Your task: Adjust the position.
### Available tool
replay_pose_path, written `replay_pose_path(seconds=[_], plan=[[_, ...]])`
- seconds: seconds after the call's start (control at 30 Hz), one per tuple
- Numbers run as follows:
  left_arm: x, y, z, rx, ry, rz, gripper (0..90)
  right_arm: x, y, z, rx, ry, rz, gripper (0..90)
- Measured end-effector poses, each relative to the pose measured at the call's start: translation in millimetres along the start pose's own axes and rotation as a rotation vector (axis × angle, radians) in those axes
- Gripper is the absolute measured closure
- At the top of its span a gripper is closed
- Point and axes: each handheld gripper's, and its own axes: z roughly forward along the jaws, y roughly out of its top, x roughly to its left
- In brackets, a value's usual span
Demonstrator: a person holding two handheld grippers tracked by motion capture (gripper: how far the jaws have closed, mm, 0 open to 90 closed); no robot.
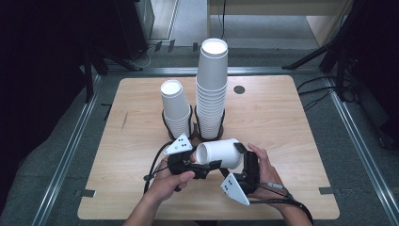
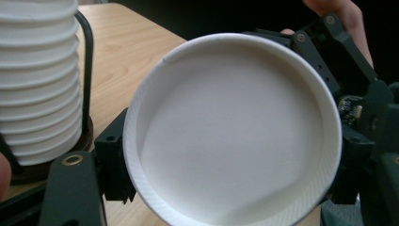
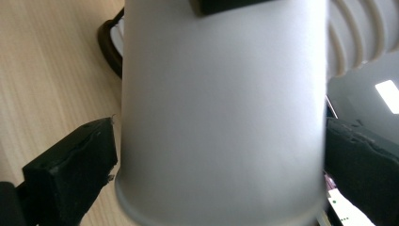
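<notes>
A white paper cup point(image 1: 220, 153) lies on its side in the air over the front of the wooden table point(image 1: 282, 127). Its base end point(image 2: 235, 136) faces the left gripper view. My left gripper point(image 1: 202, 162) point(image 2: 233, 160) is shut on that end, one black jaw on each side. My right gripper point(image 1: 237, 160) point(image 3: 221, 160) comes from the right, and its jaws flank the cup's wall point(image 3: 221, 108) along its length. They stand wide and do not visibly press on it.
Behind the cup, two stacks of white cups stand in black wire holders: a short stack point(image 1: 175, 108) and a tall stack point(image 1: 211, 84) point(image 2: 40, 80) point(image 3: 357, 42). A dark round plug point(image 1: 239, 89) sits in the table's far right part. Metal floor rails run along both sides.
</notes>
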Motion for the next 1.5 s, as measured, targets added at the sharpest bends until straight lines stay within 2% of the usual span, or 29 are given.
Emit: replay_pose_path(seconds=[0.07,0.2,0.33,0.4,0.53,0.6,0.67,0.77,0.87,0.97,1.03,1.17,1.23,1.33,1.5], plan=[[2.8,-0.2,-2.0,-0.032,0.001,-0.011,23.4,-4.6,1.3,-2.8,-0.002,-0.003,0.047,0.0],[5.3,1.3,-5.3,-0.08,0.011,-0.019,23.4,-13.3,2.6,-9.2,-0.01,-0.01,0.113,0.0],[4.6,2.9,-7.6,-0.132,0.033,-0.022,23.3,-18.7,0.9,-15.2,-0.009,0.01,0.238,0.0],[3.5,3.3,-8.2,-0.158,0.05,-0.01,23.3,-21.7,-0.4,-16.2,-0.006,0.024,0.311,0.0],[0.7,5.5,-9.3,-0.214,0.056,-0.004,23.3,-30.3,-1.3,-18.5,-0.015,0.057,0.495,0.1],[-1.2,4.9,-8.6,-0.234,0.064,0.02,23.3,-34.8,-2.0,-19.6,-0.026,0.076,0.598,0.4],[-2.4,4.4,-8.0,-0.256,0.073,0.025,23.2,-39.9,-2.8,-20.4,-0.037,0.093,0.703,0.5],[-2.4,3.5,-7.9,-0.275,0.058,0.018,23.2,-47.4,-3.8,-21.4,-0.069,0.118,0.845,0.5],[-3.3,2.3,-7.6,-0.283,0.079,0.026,23.2,-54.0,-4.5,-23.0,-0.102,0.143,0.969,0.5],[-3.1,1.8,-8.1,-0.29,0.079,0.022,23.2,-58.7,-5.7,-24.9,-0.126,0.163,1.087,0.7],[-3.3,1.7,-8.3,-0.294,0.085,0.028,23.2,-59.3,-5.0,-25.7,-0.131,0.167,1.137,0.9],[-3.3,0.4,-6.9,-0.297,0.093,0.03,23.2,-56.9,-1.2,-26.5,-0.13,0.175,1.2,1.0],[-3.6,-0.6,-6.0,-0.297,0.091,0.029,23.2,-56.5,0.1,-26.9,-0.127,0.18,1.246,1.0],[-4.3,-1.4,-5.4,-0.302,0.091,0.026,23.2,-56.9,0.9,-26.7,-0.113,0.162,1.308,2.8],[-6.3,-1.9,-5.2,-0.307,0.094,0.031,23.3,-61.0,-0.8,-25.4,-0.088,0.127,1.448,4.9]])
